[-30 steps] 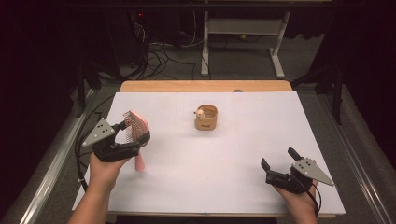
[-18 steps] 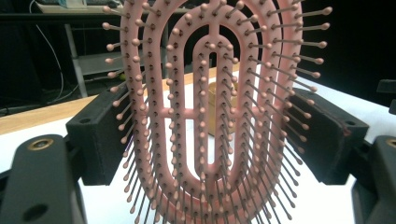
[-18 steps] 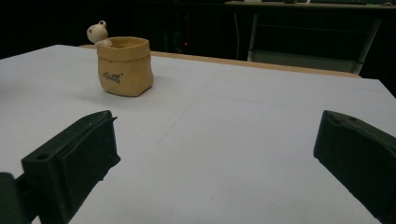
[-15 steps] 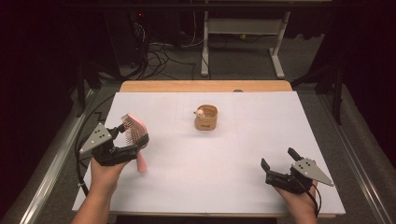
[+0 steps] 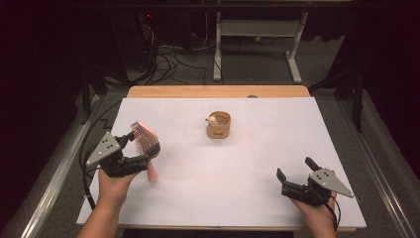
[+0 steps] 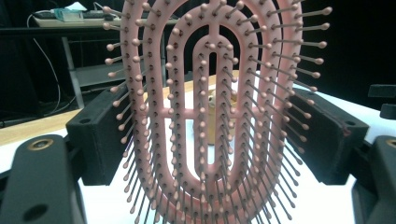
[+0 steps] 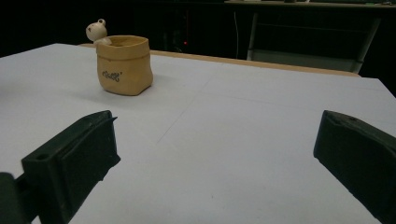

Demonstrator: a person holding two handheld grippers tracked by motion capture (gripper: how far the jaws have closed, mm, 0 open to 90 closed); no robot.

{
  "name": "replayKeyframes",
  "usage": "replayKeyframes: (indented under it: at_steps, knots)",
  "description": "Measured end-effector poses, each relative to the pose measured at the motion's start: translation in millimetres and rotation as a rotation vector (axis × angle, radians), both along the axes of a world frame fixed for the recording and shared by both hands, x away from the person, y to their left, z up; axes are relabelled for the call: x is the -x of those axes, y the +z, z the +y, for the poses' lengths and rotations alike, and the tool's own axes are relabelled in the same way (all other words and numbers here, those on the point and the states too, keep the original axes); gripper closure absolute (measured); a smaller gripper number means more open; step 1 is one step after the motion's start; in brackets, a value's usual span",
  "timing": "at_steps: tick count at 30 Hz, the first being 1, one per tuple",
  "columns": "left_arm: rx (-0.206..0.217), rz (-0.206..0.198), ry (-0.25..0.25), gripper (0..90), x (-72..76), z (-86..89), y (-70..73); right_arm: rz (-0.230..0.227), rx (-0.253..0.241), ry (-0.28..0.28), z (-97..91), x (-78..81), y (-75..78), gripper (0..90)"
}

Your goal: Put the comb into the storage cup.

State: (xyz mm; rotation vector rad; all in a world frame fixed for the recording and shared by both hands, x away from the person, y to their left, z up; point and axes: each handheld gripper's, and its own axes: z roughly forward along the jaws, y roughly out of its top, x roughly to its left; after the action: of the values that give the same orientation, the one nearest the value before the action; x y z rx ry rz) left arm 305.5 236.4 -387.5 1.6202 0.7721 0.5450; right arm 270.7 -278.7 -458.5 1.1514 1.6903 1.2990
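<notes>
A pink hairbrush (image 5: 146, 141) with ball-tipped bristles is clamped at its head in my left gripper (image 5: 141, 147), above the white sheet at the left; its handle points down toward the sheet. In the left gripper view the brush head (image 6: 210, 112) stands upright between both black jaws, bristles facing the camera. A tan sack-shaped pot (image 5: 219, 125) with a small bear figure on its rim stands at the table's middle back, also the tan pot (image 7: 123, 64) far left in the right gripper view. My right gripper (image 5: 297, 172) rests open near the front right, with nothing between its jaws.
A white sheet (image 5: 237, 168) covers the table, with a wooden edge (image 5: 218, 91) at the back. Behind the table are a white desk frame (image 5: 257, 44) and cables on the floor. Metal rails run along both sides.
</notes>
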Motion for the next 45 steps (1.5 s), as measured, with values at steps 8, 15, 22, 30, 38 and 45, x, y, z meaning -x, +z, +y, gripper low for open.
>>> replayKeyframes:
  at_steps: [8,15,22,30,38,45]
  knots:
    - [0.002,-0.010,-0.012,20.0,-5.0,-13.0,12.2,-0.004,-0.006,0.002,-0.9,0.7,0.8,0.2]
    - [0.003,-0.022,-0.032,20.0,-14.2,-28.7,24.5,-0.002,-0.009,0.004,-1.2,0.3,0.4,0.3]
    - [0.018,-0.024,-0.042,20.0,-25.3,-41.9,31.5,-0.001,-0.013,0.002,-2.3,-0.1,0.0,0.2]
    - [0.030,-0.018,-0.058,20.0,-37.0,-57.3,34.7,0.000,-0.020,0.003,-3.3,0.4,-0.1,0.3]
    - [0.023,-0.013,-0.063,20.0,-50.1,-72.8,37.8,-0.002,-0.026,0.001,-4.8,1.1,0.3,0.2]
    - [0.018,-0.012,-0.078,20.0,-57.7,-87.6,39.8,-0.003,-0.030,0.002,-6.6,1.5,0.4,0.2]
